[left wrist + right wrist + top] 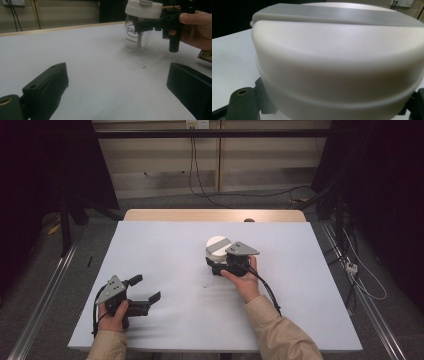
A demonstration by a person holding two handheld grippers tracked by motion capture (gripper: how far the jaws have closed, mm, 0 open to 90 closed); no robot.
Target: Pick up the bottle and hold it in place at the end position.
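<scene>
I have my right fingers (218,261) clamped on the jar (137,37), a clear glass one with a white lid (217,243) and dark lettering on its side. They close on the glass just under the lid, one finger (147,24) reaching across the front of it, and the right gripper view looks straight at the lid's rim from close in. The jar stands upright near the middle of the desk (165,245), a little toward the far side. I cannot tell whether its base rests on the desk or hangs just above it. Something thin and pinkish stands inside the glass.

My left fingers (145,288) are spread wide and hold nothing. They hover low near the front left corner of the desk, well apart from the jar, pointing roughly toward it.

As I judge it, the step in hand is the grasp on the jar, and that looks secure. Next comes a lift or a shift, which calls for keeping the jar upright. If the lid is to come off, my left fingers must cross over and take the lid while the right steadies the glass.
</scene>
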